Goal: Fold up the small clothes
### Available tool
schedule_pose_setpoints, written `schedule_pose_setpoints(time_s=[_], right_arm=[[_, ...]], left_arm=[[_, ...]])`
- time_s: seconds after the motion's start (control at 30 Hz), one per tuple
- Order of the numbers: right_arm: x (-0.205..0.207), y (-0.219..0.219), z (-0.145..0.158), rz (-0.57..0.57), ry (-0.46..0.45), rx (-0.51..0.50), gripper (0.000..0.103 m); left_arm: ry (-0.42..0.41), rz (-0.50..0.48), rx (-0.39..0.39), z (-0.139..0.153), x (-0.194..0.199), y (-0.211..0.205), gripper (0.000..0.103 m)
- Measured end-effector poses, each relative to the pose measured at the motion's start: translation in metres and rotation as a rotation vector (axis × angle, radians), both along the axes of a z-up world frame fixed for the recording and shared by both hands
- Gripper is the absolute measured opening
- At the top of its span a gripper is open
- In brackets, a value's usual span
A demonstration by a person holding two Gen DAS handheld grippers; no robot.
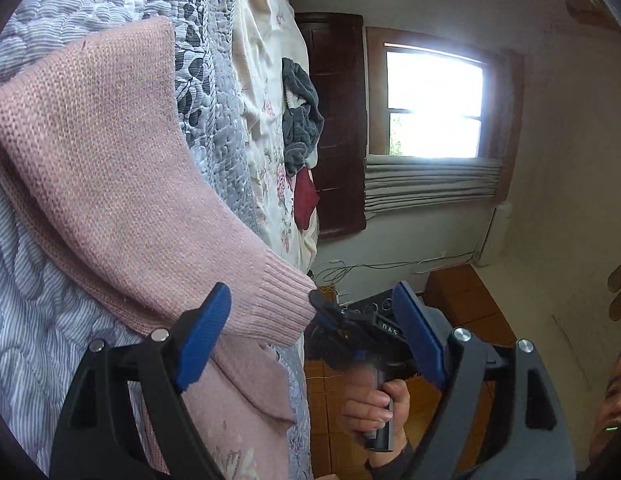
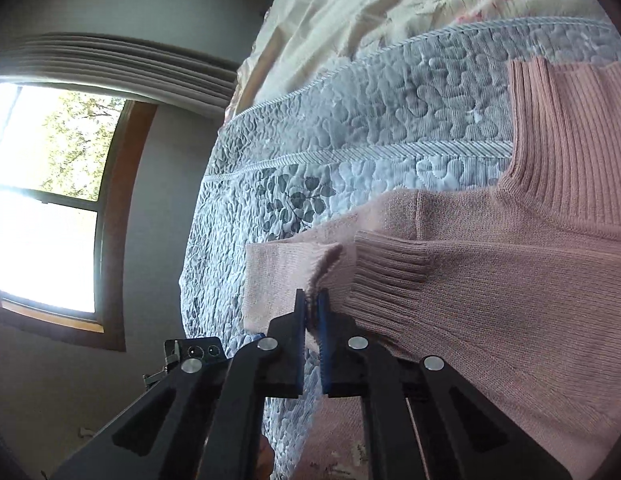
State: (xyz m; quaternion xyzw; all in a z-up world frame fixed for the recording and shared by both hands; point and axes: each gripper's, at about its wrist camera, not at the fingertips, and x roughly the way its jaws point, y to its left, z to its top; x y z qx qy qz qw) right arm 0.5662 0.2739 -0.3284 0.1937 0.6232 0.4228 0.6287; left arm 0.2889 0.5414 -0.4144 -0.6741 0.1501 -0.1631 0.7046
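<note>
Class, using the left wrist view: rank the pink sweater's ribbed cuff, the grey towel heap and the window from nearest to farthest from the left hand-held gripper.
1. Ribbed cuff of the pink sweater: between the open fingers of the left hand-held gripper, nearest.
2. Grey towel heap: further along the bed, on the floral sheet.
3. Window: on the far wall, farthest.

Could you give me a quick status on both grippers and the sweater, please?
Left gripper open, at the sleeve cuff. Right gripper shut on pink sweater edge. Sweater on quilt. Nothing in the way.
</note>
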Motion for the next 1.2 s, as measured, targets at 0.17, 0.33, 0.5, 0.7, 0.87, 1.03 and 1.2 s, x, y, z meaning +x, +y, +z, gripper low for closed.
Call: schedule_pose_setpoints(time_s=[0.17, 0.33, 0.5, 0.7, 0.87, 1.03, 1.2], right_arm=[[0.000, -0.024, 0.031, -0.023, -0.058, -0.018, 0.005], [0.009, -0.078, 0.052, -0.081, -0.085, -0.047, 0.005], [0.015, -0.140, 0.064, -0.162, -0.097, -0.079, 0.005], [0.014, -0.203, 0.063, -0.223, -0.090, -0.101, 0.005], [0.015, -0.243, 0.059, -0.273, -0.077, -0.102, 0.005], [0.019, -0.284, 0.048, -0.329, -0.053, -0.108, 0.005], [0.022, -0.319, 0.025, -0.377, -0.011, -0.136, 0.005]], left_arm=[[-0.003, -0.002, 0.009, 0.000, -0.002, 0.001, 0.081], [-0.021, -0.002, 0.013, 0.004, -0.005, 0.002, 0.080], [-0.042, -0.004, 0.026, 0.022, -0.007, 0.007, 0.080], [0.031, -0.104, 0.092, 0.038, 0.013, -0.004, 0.080], [0.091, -0.191, 0.153, 0.053, 0.034, -0.009, 0.079], [0.148, -0.265, 0.235, 0.066, 0.053, -0.011, 0.079], [0.200, -0.329, 0.296, 0.071, 0.072, -0.020, 0.078]])
